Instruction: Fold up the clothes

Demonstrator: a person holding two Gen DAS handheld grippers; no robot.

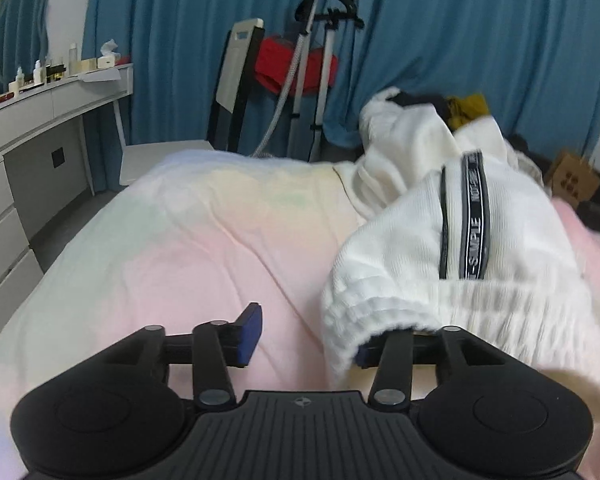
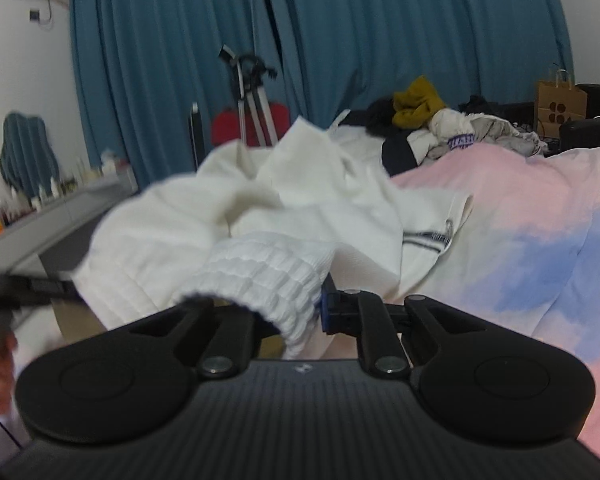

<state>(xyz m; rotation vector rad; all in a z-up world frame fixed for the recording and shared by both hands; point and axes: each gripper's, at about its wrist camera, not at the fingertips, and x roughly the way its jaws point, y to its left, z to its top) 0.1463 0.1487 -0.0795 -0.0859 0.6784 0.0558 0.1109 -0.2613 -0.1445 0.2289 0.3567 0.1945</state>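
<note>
White ribbed trousers (image 1: 440,248) with a grey "SIMPLE" side stripe lie on a pink and blue bed sheet (image 1: 188,248). My left gripper (image 1: 306,338) is open; its right finger is under the elastic waistband (image 1: 380,312), its left blue pad (image 1: 249,334) is bare. In the right wrist view the same white garment (image 2: 260,216) is bunched in front of my right gripper (image 2: 276,312). Its elastic waistband (image 2: 272,276) sits over the left finger and against the right blue pad (image 2: 326,312). The jaws stand apart with the band between them.
A pile of other clothes (image 2: 440,128) lies at the bed's far end, with a mustard item on top. A grey dresser (image 1: 40,120) with bottles stands left. A garment steamer (image 1: 312,72) and blue curtains stand behind. A paper bag (image 2: 560,104) is at the far right.
</note>
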